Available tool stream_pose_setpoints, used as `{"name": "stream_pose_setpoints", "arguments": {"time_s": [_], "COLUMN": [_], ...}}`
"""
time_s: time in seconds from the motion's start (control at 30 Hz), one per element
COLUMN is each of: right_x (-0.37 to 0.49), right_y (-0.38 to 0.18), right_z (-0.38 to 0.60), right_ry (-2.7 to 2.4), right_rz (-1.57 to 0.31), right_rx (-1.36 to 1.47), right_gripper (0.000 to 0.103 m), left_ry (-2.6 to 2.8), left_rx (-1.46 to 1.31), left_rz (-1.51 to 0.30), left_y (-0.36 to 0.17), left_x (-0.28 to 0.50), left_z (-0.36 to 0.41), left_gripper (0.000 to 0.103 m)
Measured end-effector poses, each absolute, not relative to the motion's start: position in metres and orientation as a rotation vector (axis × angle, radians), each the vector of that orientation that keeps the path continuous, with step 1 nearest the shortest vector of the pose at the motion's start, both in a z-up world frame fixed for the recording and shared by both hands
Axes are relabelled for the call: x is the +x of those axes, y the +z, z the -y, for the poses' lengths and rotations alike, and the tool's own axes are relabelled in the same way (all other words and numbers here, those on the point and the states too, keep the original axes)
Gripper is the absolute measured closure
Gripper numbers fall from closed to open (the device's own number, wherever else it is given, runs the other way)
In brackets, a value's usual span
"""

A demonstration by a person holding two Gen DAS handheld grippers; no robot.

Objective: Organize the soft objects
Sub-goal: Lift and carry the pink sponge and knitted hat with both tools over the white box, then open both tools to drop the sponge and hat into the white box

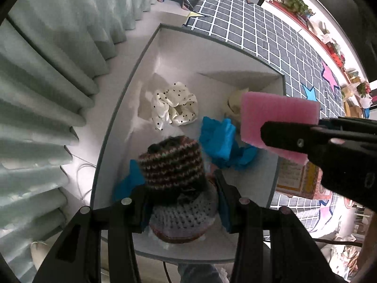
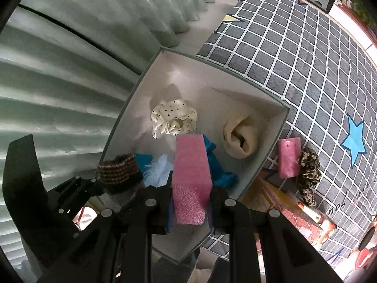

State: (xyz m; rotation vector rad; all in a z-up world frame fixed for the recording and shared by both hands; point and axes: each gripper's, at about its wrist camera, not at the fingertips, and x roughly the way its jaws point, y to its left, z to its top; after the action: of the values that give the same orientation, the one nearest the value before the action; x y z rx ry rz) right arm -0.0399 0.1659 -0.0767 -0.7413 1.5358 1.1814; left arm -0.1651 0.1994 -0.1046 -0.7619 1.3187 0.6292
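Observation:
Both grippers hang over an open white box [image 1: 132, 75] with a grey rim. My left gripper [image 1: 181, 202] is shut on a knitted piece [image 1: 172, 162], brown-striped on top and grey crochet below, held low inside the box. My right gripper [image 2: 190, 202] is shut on a pink sponge [image 2: 190, 179], which stands upright above the box's middle. The left wrist view shows that sponge [image 1: 278, 118] at the right. In the box lie a white polka-dot scrunchie [image 2: 174, 120], a cream cloth [image 2: 240, 136], blue cloth [image 2: 219, 165] and a pale blue mesh [image 2: 157, 167].
The box stands beside a bed with a grey checked cover [image 2: 306, 70]. A second pink sponge [image 2: 288, 156] and a leopard-print scrunchie [image 2: 308, 174] lie on the cover just outside the box's right wall. Pale green curtains [image 2: 59, 82] hang along the left.

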Motion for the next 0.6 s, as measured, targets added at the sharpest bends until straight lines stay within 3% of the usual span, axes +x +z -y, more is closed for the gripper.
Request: {"name": "stream_pose_setpoints", "arguments": {"time_s": [0.3,0.47,0.53,0.57,0.6], "right_x": [-0.0374,-0.0374,-0.0364,-0.0359,-0.0348], "right_y": [-0.0845,-0.0870,-0.0872,-0.0872,-0.0873], "right_z": [-0.1689,-0.1720,-0.1726,-0.1728,-0.1722], "right_ry": [1.169,1.191,1.193,1.194,1.180], "right_rz": [-1.558,-1.574,-1.576,-1.576,-1.566], "right_rx": [-0.735,-0.727,-0.716,-0.709,-0.718], "right_gripper": [0.079,0.078,0.053,0.026,0.018], "left_ry": [0.617,0.628,0.646,0.651,0.652], "left_rx": [-0.765,-0.746,-0.724,-0.721,-0.732], "left_rz": [-1.339,-1.338,-1.345,-1.342,-1.334], "left_y": [-0.1093,-0.1076,-0.1064,-0.1061,-0.1060], "left_x": [-0.1619,-0.1611,-0.1607,-0.1607,-0.1618], "left_z": [-0.1995,-0.1999,-0.1998,-0.1998,-0.2007], "left_gripper": [0.052,0.039,0.032,0.028,0.026]}}
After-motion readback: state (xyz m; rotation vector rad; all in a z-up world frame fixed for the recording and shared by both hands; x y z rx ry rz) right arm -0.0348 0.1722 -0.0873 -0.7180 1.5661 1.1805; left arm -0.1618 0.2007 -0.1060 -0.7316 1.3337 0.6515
